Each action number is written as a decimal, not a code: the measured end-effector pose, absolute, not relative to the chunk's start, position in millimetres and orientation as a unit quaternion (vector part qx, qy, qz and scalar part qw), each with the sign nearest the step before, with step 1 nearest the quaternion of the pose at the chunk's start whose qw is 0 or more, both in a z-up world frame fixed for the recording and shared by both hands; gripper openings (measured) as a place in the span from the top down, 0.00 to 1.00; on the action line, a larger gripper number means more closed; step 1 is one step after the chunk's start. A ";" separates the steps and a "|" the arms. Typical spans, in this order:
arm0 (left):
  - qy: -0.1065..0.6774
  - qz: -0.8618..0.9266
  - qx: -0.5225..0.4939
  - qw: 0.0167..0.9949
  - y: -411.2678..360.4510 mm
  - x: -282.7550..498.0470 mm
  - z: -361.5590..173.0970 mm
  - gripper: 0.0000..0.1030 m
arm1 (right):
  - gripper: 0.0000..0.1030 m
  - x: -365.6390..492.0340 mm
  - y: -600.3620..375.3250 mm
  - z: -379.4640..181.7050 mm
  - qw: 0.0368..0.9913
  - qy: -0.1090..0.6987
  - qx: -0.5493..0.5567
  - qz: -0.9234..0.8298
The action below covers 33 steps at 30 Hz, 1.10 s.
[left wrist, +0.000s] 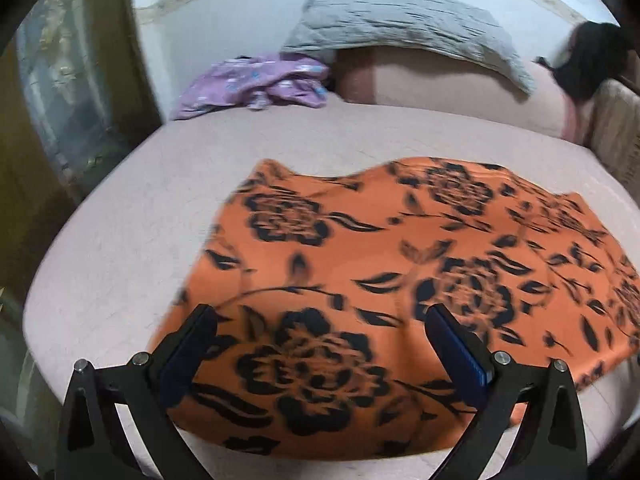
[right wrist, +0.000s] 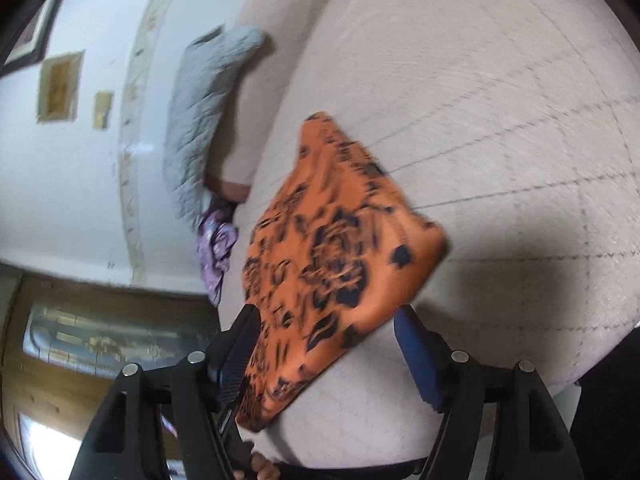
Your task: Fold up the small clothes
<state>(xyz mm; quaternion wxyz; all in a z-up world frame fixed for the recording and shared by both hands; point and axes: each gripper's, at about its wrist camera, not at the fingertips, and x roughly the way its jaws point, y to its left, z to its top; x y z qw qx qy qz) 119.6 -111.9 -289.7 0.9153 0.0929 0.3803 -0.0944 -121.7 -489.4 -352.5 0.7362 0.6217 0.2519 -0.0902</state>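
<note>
An orange garment with black flower print (left wrist: 360,280) lies flat on the pale pink bed (left wrist: 120,240). My left gripper (left wrist: 320,320) is open just above the garment's near part, its blue-padded fingers (left wrist: 192,344) spread wide. In the right wrist view the same orange garment (right wrist: 336,264) lies folded on the bed (right wrist: 500,120). My right gripper (right wrist: 326,328) is open over its near edge, holding nothing; the view is tilted and blurred.
A crumpled purple garment (left wrist: 256,84) lies at the far left of the bed, also in the right wrist view (right wrist: 216,248). A grey quilted pillow (left wrist: 400,24) rests on a pink bolster (left wrist: 460,84) by the white wall. A wooden door (right wrist: 80,340) stands beside the bed.
</note>
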 end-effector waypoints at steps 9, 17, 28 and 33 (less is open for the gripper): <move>0.451 -0.026 0.025 0.892 -61.9 145.6 -311.2 0.00 | 0.29 -104.9 -507.6 -376.6 0.703 0.218 0.669 -0.106; 0.315 -0.063 0.098 0.942 -88.0 98.7 -268.0 0.00 | 0.29 -86.0 -509.1 -369.4 0.729 0.212 0.639 -0.124; 0.373 -0.178 0.145 0.899 -174.2 87.3 -269.2 0.00 | 0.54 -92.2 -509.0 -372.5 0.743 0.242 0.610 -0.130; 0.452 -0.217 0.172 0.848 -182.6 99.7 -309.0 0.00 | 0.52 -91.6 -507.9 -375.2 0.744 0.244 0.609 -0.128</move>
